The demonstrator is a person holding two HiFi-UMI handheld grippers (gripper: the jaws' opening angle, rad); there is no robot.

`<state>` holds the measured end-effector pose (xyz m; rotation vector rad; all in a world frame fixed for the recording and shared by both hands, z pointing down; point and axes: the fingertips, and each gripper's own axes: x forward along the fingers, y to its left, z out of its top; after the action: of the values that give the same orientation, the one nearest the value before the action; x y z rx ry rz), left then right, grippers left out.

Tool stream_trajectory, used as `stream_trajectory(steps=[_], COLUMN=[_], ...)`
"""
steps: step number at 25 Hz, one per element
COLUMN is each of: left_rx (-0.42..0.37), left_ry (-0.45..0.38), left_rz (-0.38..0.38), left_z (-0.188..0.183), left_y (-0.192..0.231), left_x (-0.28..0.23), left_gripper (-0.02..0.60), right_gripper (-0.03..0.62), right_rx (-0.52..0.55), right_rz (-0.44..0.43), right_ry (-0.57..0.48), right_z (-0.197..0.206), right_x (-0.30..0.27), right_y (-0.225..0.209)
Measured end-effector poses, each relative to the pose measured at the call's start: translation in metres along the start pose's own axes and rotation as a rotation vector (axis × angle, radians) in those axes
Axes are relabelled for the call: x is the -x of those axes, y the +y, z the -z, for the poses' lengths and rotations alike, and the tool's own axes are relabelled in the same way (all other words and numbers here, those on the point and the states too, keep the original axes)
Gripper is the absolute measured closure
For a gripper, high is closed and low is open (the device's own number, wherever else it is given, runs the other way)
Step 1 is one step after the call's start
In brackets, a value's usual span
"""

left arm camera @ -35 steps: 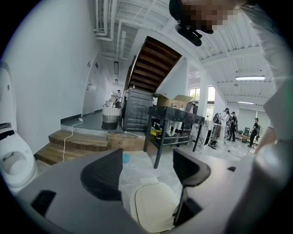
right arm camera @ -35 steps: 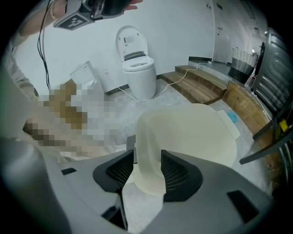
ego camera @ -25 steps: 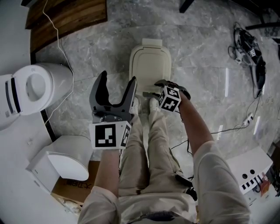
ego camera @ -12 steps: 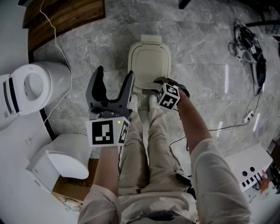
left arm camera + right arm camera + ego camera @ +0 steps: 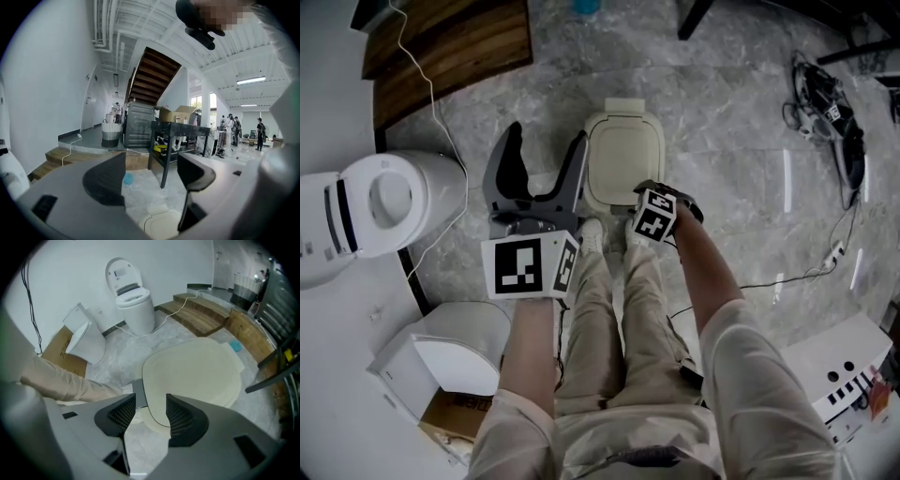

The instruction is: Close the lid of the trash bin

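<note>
Bin [image 5: 625, 105] stands mid-frame in the head view on grey marble floor [image 5: 731, 141], cream lid [image 5: 623, 155] lying flat over it. Open floor to the right of the bin and beyond it toward the top edge. A black table leg [image 5: 694, 14] cuts in at top centre, and a tangle of cables [image 5: 834, 112] sits well off at the upper right. Left side is tighter: a white toilet [image 5: 384, 202] at the left edge, a wooden step [image 5: 450, 47] in the upper left corner, and a thin white cord [image 5: 431, 103] trailing from the step down past the toilet. Lower left holds a second white fixture [image 5: 441, 352] on cardboard [image 5: 455, 408]; a white box [image 5: 844, 366] sits at lower right. The person's shoes [image 5: 592, 234] are planted just below the lid's near edge. Right gripper [image 5: 649, 192] points steeply down at the lid's lower right corner. In the right gripper view its jaws are partway apart and opening, the lid's near rim showing in the gap between them, neither pad pressing on it. Left gripper [image 5: 546, 141] is raised just left of the bin, jaws spread wide with nothing between them. In the left gripper view it looks out nearly level across the room, and only a sliver of the lid shows at the bottom edge of the frame.
</note>
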<state>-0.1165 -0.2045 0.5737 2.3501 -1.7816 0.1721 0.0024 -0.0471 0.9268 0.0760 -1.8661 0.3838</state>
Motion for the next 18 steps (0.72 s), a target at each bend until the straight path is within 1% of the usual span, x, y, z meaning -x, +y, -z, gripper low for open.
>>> stream_trajectory(steps=[1,3,5,8,10,12,14,16,18], left_rx=[-0.005,-0.005,0.002,0.007,0.008,0.022,0.028,0.033,0.052], left_ry=[-0.014,-0.034,-0.049,-0.117,-0.171,-0.212,-0.249,-0.281,-0.314], left_rz=[-0.001,-0.003,-0.009,-0.019,-0.009,0.012,0.029,0.032,0.041], left_z=[-0.014,-0.043,-0.075,-0.142,-0.191,-0.235,-0.272,-0.301,-0.323], left_y=[0.001,0.000,-0.002,-0.003,-0.009,-0.020,-0.031,-0.039,-0.049], left_x=[0.000,0.007,0.016,0.016,0.021,0.039,0.061,0.086,0.109], left_gripper=[0.242,0.242,0.242,0.242,0.242,0.242,0.243,0.244,0.244], right_gripper=[0.382,0.384,0.384,0.390,0.392,0.395,0.395,0.403,0.427], right_rx=[-0.046,-0.178,-0.324,-0.488,-0.564,-0.570,-0.522,-0.474,-0.448], right_rz=[0.019,0.071,0.159,0.384,0.508,0.601,0.683,0.760,0.837], right_ry=[-0.047,-0.179,-0.339,-0.606,-0.773,-0.910,-1.030,-1.139,-1.242], right_z=[-0.010,-0.033,-0.058,-0.098,-0.118,-0.137,-0.157,-0.171,-0.178], right_x=[0.014,0.054,0.115,0.242,0.334,0.423,0.504,0.571,0.622], right_y=[-0.004,-0.012,-0.026,-0.074,-0.087,-0.073,-0.047,-0.014,0.019])
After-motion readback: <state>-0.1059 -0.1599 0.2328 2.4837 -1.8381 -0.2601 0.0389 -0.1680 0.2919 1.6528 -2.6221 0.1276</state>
